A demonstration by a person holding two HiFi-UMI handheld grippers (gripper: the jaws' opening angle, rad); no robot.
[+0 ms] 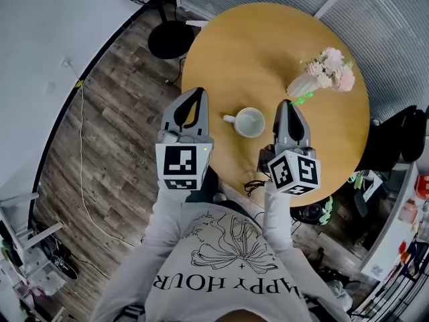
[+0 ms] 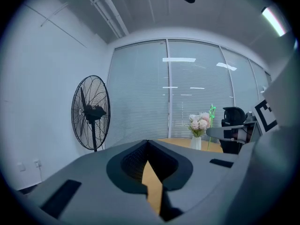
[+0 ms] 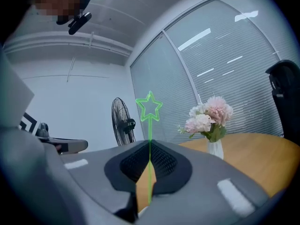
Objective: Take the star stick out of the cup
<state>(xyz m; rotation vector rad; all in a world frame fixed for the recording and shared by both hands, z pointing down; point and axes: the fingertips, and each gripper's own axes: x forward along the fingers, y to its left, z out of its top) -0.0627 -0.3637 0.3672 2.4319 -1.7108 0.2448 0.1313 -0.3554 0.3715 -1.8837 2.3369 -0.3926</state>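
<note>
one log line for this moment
right gripper: shut on star stick | star stick: out of cup | cup: on table between grippers | left gripper: shut, empty

I log round wooden table [image 1: 268,59], grey plank floor [image 1: 114,133], black pedestal fan [image 2: 90,112] beside white wall [image 2: 37,102], blind-covered windows [image 2: 140,93], ceiling strip light [image 2: 274,21].

l gripper [image 1: 197,92], r gripper [image 1: 287,104], jaws together
</note>
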